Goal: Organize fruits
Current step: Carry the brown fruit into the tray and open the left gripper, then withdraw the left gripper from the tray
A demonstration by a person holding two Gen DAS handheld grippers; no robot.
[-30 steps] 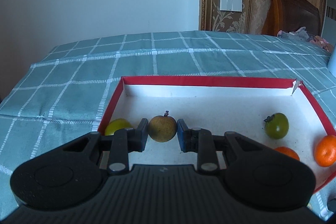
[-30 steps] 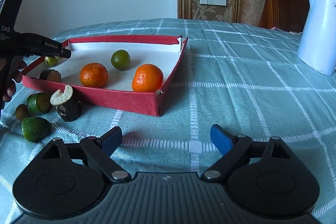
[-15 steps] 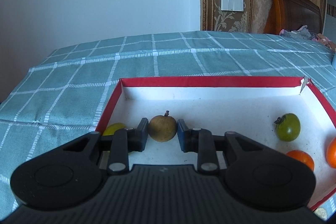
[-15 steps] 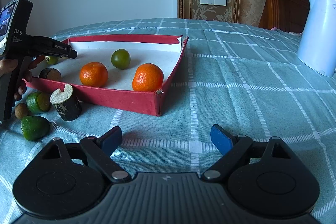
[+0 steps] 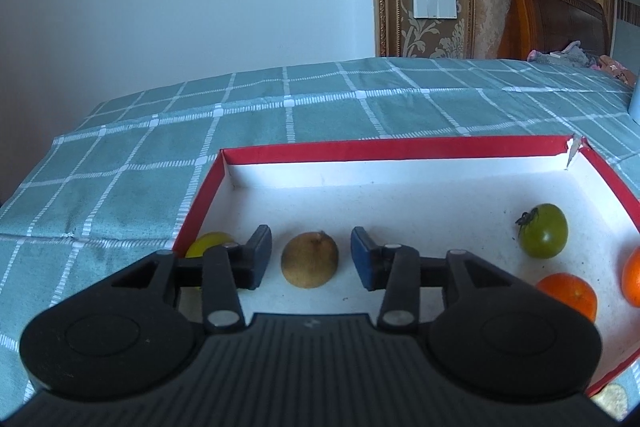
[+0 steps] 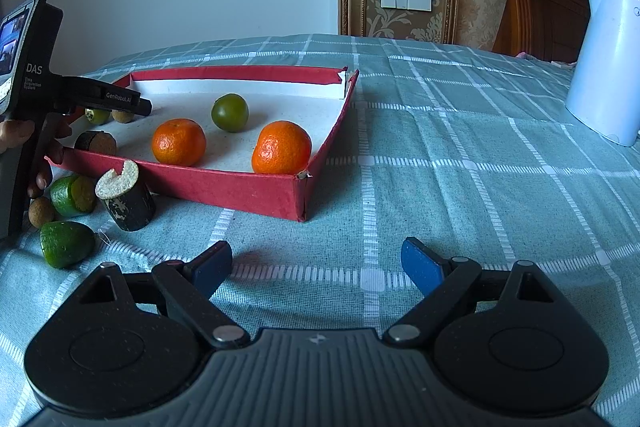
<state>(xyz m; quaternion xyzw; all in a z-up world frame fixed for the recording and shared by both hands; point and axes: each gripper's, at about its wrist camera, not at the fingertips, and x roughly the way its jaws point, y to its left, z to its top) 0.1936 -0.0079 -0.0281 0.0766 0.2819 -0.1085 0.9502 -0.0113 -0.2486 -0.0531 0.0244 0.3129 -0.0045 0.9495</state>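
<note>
The left gripper [image 5: 308,259] is spread apart, a gap on each side of the brown fruit [image 5: 310,259] resting on the floor of the red tray [image 5: 400,149]. The right gripper [image 6: 316,265] is spread wide above the checked counter [image 6: 440,155], holding nothing, well apart from the tray.

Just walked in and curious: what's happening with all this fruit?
A person is sorting fruit into a shallow red-edged box. The left gripper stands open around a small brown round fruit on the box floor, gaps on both sides. The right gripper hovers open and empty over the teal checked tablecloth. Green fruits wait outside.
</note>
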